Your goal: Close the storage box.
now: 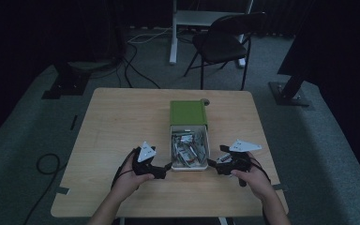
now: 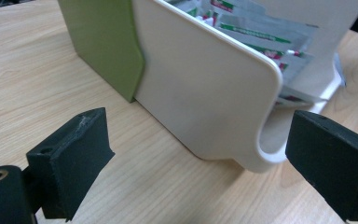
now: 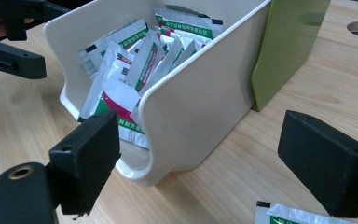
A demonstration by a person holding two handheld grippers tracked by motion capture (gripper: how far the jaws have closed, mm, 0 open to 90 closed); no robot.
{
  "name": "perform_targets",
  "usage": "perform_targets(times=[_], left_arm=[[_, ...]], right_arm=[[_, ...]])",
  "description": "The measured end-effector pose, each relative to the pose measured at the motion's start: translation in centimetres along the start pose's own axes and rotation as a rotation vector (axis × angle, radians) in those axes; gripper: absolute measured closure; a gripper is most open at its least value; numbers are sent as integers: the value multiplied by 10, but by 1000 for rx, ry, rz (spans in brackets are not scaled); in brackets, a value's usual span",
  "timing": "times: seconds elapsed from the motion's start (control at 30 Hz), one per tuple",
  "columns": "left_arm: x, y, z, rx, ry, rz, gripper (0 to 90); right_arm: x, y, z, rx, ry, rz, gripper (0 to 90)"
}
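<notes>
A white drawer-like box (image 1: 190, 149) pulled out of a green sleeve (image 1: 188, 112) sits mid-table, holding several silver sachets (image 3: 121, 74) with green and red print. My left gripper (image 1: 168, 166) is at the box's near left corner, open, its jaws straddling the white side wall (image 2: 205, 93) without touching it. My right gripper (image 1: 211, 163) is at the near right corner, open, with the box's front corner (image 3: 168, 140) between its jaws. One loose sachet (image 3: 303, 215) lies on the table under the right gripper.
The wooden table (image 1: 122, 122) has a round hole (image 1: 205, 101) behind the green sleeve. A black chair (image 1: 222, 42) and a white desk leg (image 1: 173, 33) stand beyond the table. Cables (image 1: 47, 164) lie on the floor at left.
</notes>
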State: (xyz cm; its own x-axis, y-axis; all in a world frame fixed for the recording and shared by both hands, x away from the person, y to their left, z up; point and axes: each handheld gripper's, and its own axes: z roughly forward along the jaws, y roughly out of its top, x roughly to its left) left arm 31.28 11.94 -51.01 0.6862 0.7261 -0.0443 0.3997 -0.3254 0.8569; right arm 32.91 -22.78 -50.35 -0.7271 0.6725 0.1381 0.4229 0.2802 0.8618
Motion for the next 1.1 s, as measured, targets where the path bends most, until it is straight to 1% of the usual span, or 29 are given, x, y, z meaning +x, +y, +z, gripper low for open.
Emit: perform_targets(times=[0.17,0.27,0.47,0.53,0.6,0.7,0.73,0.87,1.1], left_arm=[[3,1,3,-5,-7,-3,71],[7,1,5,-1,9,-5,71],[8,4,8,0,2,-3,71],[8,6,10,-2,3,-7,71],[8,7,11,1,5,0,71],[9,8,13,2,2,-3,70],[9,8,13,5,5,3,70],[11,11,14,8,11,6,70],[14,12,16,9,10,6,71]], right_arm=[[-1,0,4,-1,-14,-2,127],[-3,-1,6,0,-23,3,134],[-6,-1,7,3,-38,5,131],[-6,-1,8,4,-37,3,130],[-6,0,8,5,-38,3,126],[-6,0,9,2,-38,2,125],[-7,0,9,1,-41,2,125],[-8,0,10,-3,-43,17,125],[-9,2,12,1,-53,16,125]])
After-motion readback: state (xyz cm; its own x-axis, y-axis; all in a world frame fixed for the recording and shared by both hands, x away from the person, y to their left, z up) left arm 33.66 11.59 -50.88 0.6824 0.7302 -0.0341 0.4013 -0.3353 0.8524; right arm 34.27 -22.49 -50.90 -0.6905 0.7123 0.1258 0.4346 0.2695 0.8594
